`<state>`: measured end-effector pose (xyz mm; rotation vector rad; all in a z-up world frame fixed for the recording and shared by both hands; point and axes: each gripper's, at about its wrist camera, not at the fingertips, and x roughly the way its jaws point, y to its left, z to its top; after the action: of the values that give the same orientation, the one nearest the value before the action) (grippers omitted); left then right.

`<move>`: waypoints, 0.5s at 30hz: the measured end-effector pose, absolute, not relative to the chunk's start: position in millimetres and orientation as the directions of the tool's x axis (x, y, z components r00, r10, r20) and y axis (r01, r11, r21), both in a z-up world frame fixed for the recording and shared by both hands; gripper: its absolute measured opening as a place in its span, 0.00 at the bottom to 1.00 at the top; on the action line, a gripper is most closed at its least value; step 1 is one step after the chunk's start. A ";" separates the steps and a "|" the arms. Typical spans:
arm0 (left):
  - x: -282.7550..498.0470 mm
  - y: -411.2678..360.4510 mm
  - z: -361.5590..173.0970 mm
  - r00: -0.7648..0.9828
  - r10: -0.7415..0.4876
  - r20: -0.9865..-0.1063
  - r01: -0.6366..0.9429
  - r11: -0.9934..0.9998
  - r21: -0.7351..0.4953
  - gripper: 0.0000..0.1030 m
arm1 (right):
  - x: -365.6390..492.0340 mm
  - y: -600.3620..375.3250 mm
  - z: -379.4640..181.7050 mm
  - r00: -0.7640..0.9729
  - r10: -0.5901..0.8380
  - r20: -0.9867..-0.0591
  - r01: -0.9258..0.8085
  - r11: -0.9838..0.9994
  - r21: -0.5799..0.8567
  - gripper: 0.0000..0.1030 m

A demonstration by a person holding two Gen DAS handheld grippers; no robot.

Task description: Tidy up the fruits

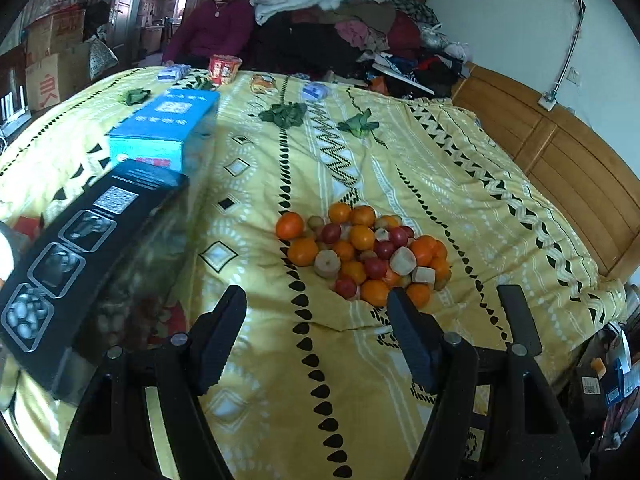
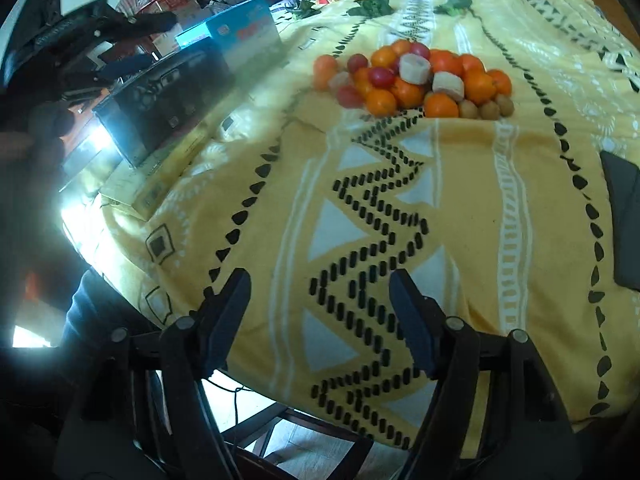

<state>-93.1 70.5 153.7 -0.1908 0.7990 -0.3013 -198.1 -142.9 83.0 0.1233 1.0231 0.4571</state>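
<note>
A pile of fruit (image 1: 360,252) lies on the yellow patterned bedspread (image 1: 280,168): oranges, small red fruits, small brown fruits and pale cut chunks. My left gripper (image 1: 316,300) hovers just in front of the pile, open, with nothing between its fingers. In the right wrist view the same fruit pile (image 2: 412,76) lies farther off. My right gripper (image 2: 320,280) is open and empty over the zigzag pattern near the bed's front edge. The left gripper (image 2: 72,40) shows as a dark blurred shape at the upper left of that view.
A black picture box (image 1: 80,248) and a blue box (image 1: 164,124) lie left of the pile. Leafy greens (image 1: 284,114), a red cup (image 1: 224,68), a seated person (image 1: 220,28) and piled clothes (image 1: 352,28) are at the far side. A dark flat object (image 2: 624,220) lies right.
</note>
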 end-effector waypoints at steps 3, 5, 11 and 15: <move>-65.9 49.6 125.8 0.591 -0.373 -0.715 0.224 0.928 -0.299 0.64 | -192.8 -153.4 78.9 0.449 0.418 -0.790 -0.286 0.905 0.316 0.60; -48.1 36.8 109.3 0.548 -0.403 -0.733 0.245 0.915 -0.320 0.57 | -185.7 -160.0 74.6 0.433 0.423 -0.796 -0.272 0.903 0.332 0.55; -15.2 -0.6 66.7 0.483 -0.409 -0.774 0.259 0.911 -0.320 0.41 | -173.9 -177.4 70.4 0.451 0.410 -0.793 -0.242 0.911 0.333 0.52; -4.4 -7.3 51.4 0.487 -0.381 -0.786 0.230 0.924 -0.305 0.41 | -169.7 -188.5 61.0 0.435 0.404 -0.804 -0.221 0.914 0.340 0.52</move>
<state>-4.4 -7.3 51.4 -0.1670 0.9962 -0.3733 -169.7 -188.5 61.0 0.1947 1.0518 0.3922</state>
